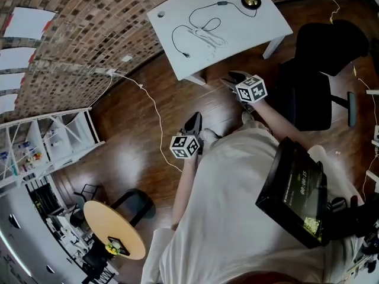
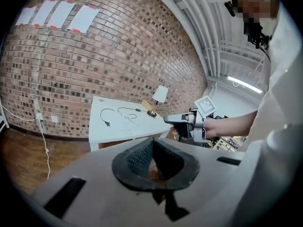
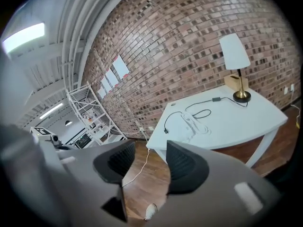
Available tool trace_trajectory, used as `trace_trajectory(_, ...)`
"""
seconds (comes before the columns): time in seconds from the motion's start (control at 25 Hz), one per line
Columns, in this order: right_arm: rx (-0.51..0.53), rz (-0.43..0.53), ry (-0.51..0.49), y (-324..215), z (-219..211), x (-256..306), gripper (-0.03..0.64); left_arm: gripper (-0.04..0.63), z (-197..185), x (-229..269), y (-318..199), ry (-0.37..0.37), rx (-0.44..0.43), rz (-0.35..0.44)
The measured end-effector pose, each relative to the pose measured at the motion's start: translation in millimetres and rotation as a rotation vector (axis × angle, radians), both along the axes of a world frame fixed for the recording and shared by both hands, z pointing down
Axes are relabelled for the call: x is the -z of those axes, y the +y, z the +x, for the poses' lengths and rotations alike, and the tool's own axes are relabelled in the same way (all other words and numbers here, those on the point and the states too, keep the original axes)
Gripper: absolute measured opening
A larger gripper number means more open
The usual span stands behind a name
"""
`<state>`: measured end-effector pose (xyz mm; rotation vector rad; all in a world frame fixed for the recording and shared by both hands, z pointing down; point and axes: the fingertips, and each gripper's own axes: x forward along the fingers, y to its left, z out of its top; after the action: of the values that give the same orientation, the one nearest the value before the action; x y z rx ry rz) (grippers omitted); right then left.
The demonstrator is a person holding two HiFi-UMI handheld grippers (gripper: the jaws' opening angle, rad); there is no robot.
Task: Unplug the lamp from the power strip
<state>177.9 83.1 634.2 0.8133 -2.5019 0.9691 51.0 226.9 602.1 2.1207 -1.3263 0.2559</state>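
Note:
A white table (image 1: 249,25) stands against the brick wall. On it are the lamp, seen by its brass base (image 1: 250,0) and by its white shade (image 3: 235,56), a black cord with a loose plug end (image 1: 186,55), and a white power strip (image 1: 207,37) with coiled white cable. Both grippers hang in the air short of the table, over the wooden floor. My left gripper (image 1: 194,120) is shut with nothing in it; its pads meet (image 2: 151,148). My right gripper (image 1: 234,77) is nearer the table, open and empty, with floor showing between its pads (image 3: 146,157).
A black office chair (image 1: 320,70) stands right of the table. A white cable (image 1: 157,117) runs from the wall socket across the floor. A white shelf unit (image 1: 53,141) and a round wooden table (image 1: 112,229) stand at the left.

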Motion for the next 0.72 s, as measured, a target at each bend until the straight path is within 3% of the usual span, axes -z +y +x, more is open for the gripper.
trace_trajectory(0.32,-0.033,0.111,0.007,17.5,-19.7,53.6,0.191,0.005,-43.4,27.6,-7.4,0.069,0.010,0.089)
trace_trajectory(0.72,-0.138,0.368,0.042,14.4,-43.5,162.2,0.179,0.005,-152.8,83.0,-1.8,0.111,0.117,0.201)
